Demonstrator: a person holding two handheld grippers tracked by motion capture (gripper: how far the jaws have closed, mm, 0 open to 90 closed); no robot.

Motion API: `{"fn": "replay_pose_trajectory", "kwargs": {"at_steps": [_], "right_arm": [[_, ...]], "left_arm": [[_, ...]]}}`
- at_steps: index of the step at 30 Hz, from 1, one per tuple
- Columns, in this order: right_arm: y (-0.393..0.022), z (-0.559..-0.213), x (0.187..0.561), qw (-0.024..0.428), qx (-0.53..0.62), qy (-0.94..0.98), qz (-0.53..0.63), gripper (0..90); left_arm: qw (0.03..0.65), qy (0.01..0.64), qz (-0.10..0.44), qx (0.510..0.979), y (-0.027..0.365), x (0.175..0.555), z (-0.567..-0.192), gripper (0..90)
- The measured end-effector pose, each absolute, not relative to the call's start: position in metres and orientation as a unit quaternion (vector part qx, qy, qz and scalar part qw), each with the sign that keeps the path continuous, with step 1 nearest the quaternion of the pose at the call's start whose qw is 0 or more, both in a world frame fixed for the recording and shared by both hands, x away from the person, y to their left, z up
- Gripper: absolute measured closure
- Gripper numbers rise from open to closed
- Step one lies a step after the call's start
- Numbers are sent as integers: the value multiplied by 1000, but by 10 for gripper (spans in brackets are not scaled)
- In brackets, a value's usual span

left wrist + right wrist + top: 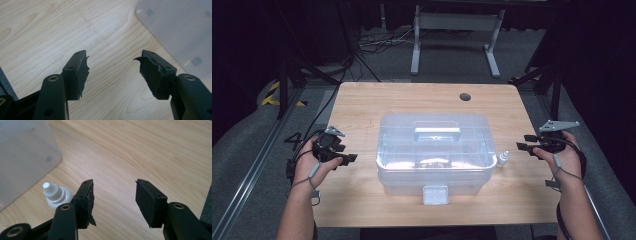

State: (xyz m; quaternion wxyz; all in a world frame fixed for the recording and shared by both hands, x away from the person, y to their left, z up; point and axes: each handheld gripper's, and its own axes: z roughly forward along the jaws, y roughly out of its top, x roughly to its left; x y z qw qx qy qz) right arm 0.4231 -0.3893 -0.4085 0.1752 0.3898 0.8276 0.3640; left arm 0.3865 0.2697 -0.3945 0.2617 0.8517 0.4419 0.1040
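A clear plastic storage box [434, 150] with a lid and a carry handle [437, 132] stands at the middle of the wooden table [362, 105]. A small white dropper bottle [503, 159] stands upright just right of the box. My left gripper [348, 159] hovers left of the box, open, nothing between its jaws; the left gripper view shows bare wood between them [112, 67] and a corner of the box [180, 30]. My right gripper [523, 143] is right of the bottle, open and empty [113, 195]; the bottle [56, 195] sits just beyond its left jaw.
A front latch [435, 194] hangs on the box's near side. A round cable hole [465, 96] is at the table's far right. Beyond the table are a white desk frame [457, 35] and floor cables [377, 42].
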Motion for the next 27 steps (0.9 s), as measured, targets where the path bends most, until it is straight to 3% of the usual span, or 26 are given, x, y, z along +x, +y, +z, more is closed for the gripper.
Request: {"fn": "replay_pose_trajectory", "kwargs": {"at_steps": [22, 27], "right_arm": [[-394, -410, 417, 175, 408, 825, 351, 499], [-395, -412, 414, 173, 405, 827, 349, 506]], "left_arm": [[330, 396, 115, 849, 252, 371, -336, 381], [340, 379, 127, 851, 232, 366, -317, 358]]}}
